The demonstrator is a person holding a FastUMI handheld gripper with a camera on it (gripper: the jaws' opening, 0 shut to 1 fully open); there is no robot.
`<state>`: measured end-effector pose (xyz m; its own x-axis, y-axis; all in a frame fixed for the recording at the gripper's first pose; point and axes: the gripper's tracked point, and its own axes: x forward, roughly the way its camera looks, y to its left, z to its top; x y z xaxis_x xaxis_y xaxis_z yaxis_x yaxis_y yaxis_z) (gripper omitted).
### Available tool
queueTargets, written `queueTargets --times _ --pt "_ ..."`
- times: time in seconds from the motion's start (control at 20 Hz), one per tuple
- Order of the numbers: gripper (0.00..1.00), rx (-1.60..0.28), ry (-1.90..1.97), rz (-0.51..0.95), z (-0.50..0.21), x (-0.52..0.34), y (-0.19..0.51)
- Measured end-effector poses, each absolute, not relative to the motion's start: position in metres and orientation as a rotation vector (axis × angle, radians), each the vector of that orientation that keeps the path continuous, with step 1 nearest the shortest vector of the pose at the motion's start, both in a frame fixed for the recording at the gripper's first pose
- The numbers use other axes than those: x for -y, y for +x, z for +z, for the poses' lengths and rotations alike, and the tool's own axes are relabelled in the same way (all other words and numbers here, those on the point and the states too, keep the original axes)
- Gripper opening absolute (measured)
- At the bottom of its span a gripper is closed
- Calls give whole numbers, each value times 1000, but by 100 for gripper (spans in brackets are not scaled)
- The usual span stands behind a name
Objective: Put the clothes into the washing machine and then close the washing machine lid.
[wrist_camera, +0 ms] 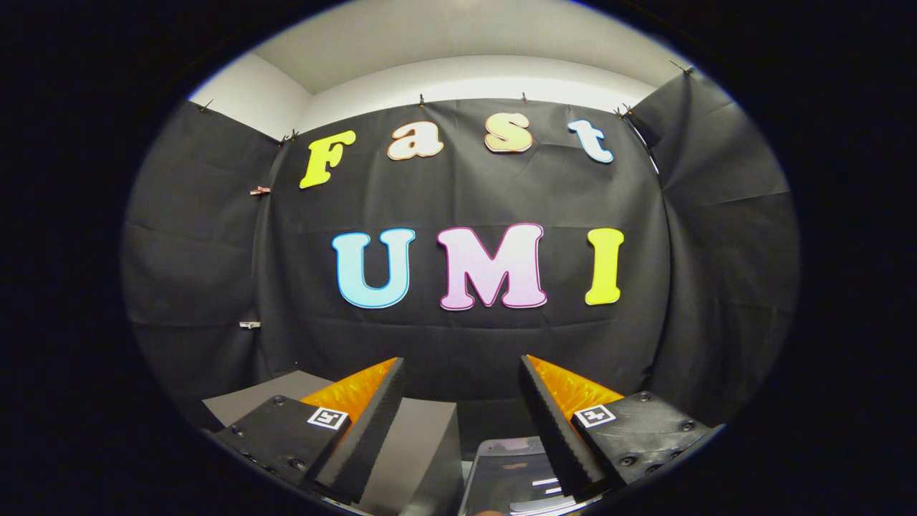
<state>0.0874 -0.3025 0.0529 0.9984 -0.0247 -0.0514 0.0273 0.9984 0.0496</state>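
My gripper (462,360) is open, its two fingers spread wide with nothing between them. It is held high and level, facing the black cloth wall. Low between the fingers I see a glossy, see-through dark panel (512,473) with light streaks reflected on it, probably the washing machine's lid. Beside it, close to the left finger, stands a plain grey block (419,444), possibly part of the machine's body; I cannot tell for sure.
A grey flat surface (251,401) pokes out behind the left finger. The black cloth wall (466,337) closes the booth ahead and on both sides, with white wall and ceiling (458,72) above it.
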Motion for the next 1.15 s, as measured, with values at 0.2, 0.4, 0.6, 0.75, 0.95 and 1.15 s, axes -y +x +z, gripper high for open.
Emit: queueTargets --times 0.2,0.4,0.6,0.75,0.95,1.15 --pt "99 -54 47 -9 49 274 83" --pt "99 -44 49 -16 52 257 83" --pt "99 -44 56 -21 50 247 84" --pt "99 -45 52 -18 48 241 85" --pt "99 -44 52 -15 47 235 86" --pt "99 -55 46 -23 44 235 88"
